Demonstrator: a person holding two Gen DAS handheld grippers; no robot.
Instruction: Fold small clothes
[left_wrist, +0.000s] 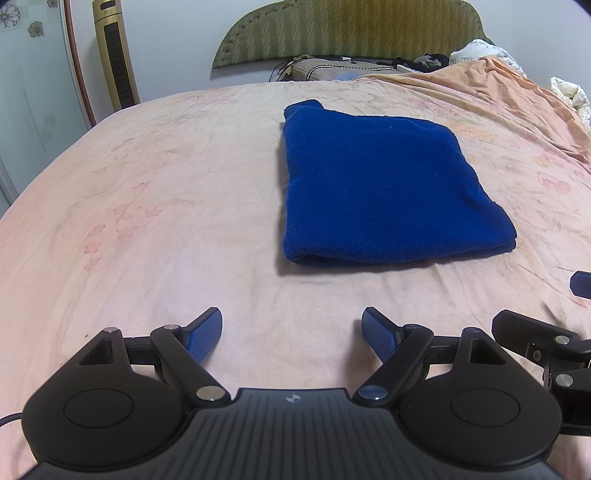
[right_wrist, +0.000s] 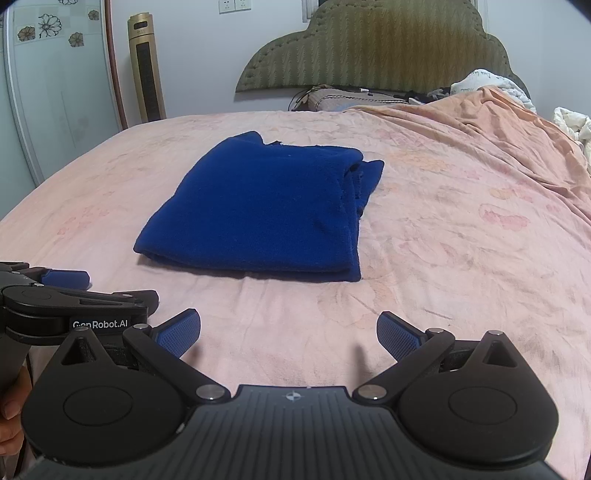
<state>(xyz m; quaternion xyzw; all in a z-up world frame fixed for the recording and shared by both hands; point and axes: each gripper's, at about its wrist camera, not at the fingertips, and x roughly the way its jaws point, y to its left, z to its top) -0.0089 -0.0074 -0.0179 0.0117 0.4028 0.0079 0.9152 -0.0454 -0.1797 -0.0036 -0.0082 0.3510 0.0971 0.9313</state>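
A bedroom: a wide bed under a pale pink floral sheet (left_wrist: 166, 192), a green padded headboard (left_wrist: 351, 33) against the wall beyond the blue garment, and a gold tower fan (left_wrist: 114, 55) off to the left of it.

In the left wrist view, the blue knit garment (left_wrist: 376, 188) lies on the sheet as a thick, roughly square packet, its rounded fold edge facing the camera. The left gripper (left_wrist: 291, 332) hangs short of that edge, jaws spread wide, nothing between them, touching no cloth.

In the right wrist view, the same garment (right_wrist: 266, 210) shows loose layers peeking out along its right side. The right gripper (right_wrist: 288, 332) is likewise short of the near edge, jaws wide apart and empty; a hand (right_wrist: 11, 406) grips the neighbouring tool.

The fold looks nearly finished. To do it well, I would tuck those stray right-hand layers under and press the packet flat, pinching all layers together, not just the top one.
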